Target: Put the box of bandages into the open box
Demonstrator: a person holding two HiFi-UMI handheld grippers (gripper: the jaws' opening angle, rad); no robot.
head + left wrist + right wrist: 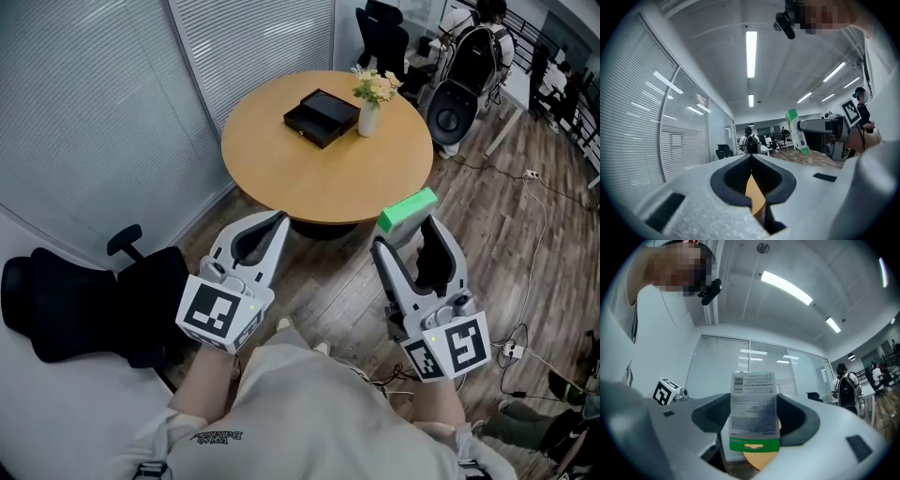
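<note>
An office: round meeting table [328,178], swivel chair [94,309], blinds [84,122] on glass partitions, strip lights [751,51].

No word or number can be read in full anywhere. The box of bandages [753,413] turns a white label toward the right gripper view, with a barcode [738,384] at its upper left. Lines of small dark print lie beside and below the barcode, all too blurred to read. In the left gripper view the box's narrow side shows a column of small symbols and a round blue mark, also illegible. The cube [218,314] on the left gripper [275,223] and the cube [450,349] on the right gripper [405,232] bear black-and-white square markers, patterns without letters. The person's pale shirt [281,412] has a short line of dark print, too small to read.
</note>
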